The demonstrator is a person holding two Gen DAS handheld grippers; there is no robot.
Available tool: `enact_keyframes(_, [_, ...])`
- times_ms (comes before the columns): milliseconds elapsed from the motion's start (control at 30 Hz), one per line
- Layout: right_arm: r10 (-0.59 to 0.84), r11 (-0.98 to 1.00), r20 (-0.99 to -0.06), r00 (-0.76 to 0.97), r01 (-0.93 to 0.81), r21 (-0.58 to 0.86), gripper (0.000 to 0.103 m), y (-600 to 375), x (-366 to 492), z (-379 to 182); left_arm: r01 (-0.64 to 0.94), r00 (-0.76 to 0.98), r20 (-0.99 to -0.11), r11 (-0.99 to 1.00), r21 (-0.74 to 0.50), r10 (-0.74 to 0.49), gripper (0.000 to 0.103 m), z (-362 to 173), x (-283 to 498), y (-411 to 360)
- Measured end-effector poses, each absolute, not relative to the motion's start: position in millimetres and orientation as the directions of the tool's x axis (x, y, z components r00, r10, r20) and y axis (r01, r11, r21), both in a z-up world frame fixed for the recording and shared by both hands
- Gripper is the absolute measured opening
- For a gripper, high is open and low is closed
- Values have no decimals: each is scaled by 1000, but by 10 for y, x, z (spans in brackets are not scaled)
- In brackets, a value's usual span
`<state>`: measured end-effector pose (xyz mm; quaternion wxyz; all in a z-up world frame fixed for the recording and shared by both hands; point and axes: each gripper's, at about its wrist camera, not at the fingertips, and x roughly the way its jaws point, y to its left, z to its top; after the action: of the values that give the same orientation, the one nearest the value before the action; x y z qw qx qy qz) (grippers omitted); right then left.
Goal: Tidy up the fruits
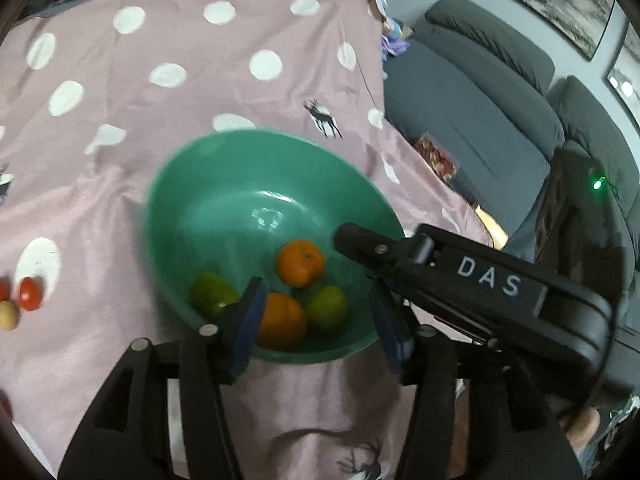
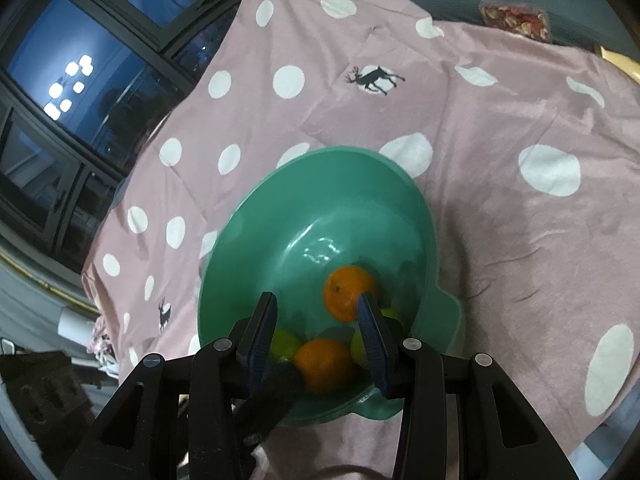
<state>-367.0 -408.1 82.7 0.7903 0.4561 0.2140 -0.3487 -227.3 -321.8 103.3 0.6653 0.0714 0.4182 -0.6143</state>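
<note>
A green bowl (image 1: 224, 184) stands on the pink dotted cloth and holds two oranges (image 1: 300, 267) and two green fruits (image 1: 329, 306). My left gripper (image 1: 316, 312) is open over the bowl's near rim, empty. My right gripper (image 2: 318, 334) is open above the bowl (image 2: 352, 184), its fingers either side of the oranges (image 2: 346, 292) without holding one. The right gripper's body shows in the left wrist view (image 1: 360, 240), reaching in over the bowl's right rim.
A red tomato (image 1: 30, 294) and a pale yellow fruit (image 1: 7, 315) lie on the cloth at the far left. A grey sofa (image 1: 480, 92) stands beyond the table's right edge. Dark windows (image 2: 72, 80) lie to the left.
</note>
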Motion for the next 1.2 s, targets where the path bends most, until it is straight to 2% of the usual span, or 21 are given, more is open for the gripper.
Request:
enact_keyframes(100, [-362,348,-634,683,730,588,43,-4060,-3685,865,871,-37,-637,287,-398,-770,63,1139,-2140,-2977])
enact_keyframes(200, [-362,369,-618,697,717,592,49,-4018,-3650,907,855,52,-651,371,-363,-757,67,1213,-1969,-2756])
enact_keyframes(367, [-372,425,-608,702,710,561,50,-3902,-3513,991,805,195,-669,507,-309,-717,77,1328,-1614,-2259])
enact_keyframes(533, [-402,476,-612,681,727,495,53,-3757,-3359,1063,734,357,-665,637,-235,-656,81,1390,-1258,-1767])
enact_keyframes(633, [-412,507,-624,664,736,449,53,-3658,-3240,1080,647,454,-644,725,-237,-616,82,1344,-1027,-1529])
enact_keyframes(800, [-414,577,-646,641,733,358,53,-3472,-3000,1079,567,457,-671,772,-286,-584,82,1237,-706,-1301])
enact_keyframes(900, [-415,603,-657,630,731,320,53,-3394,-2890,1067,530,485,-679,803,-272,-551,82,1211,-638,-1205])
enact_keyframes(1067, [-351,654,-668,657,682,327,53,-3269,-2744,1085,531,431,-712,794,-297,-554,81,1066,-536,-1141])
enact_keyframes(1200, [-268,691,-680,683,628,358,54,-3157,-2505,1136,552,413,-733,789,-270,-540,78,981,-511,-1219])
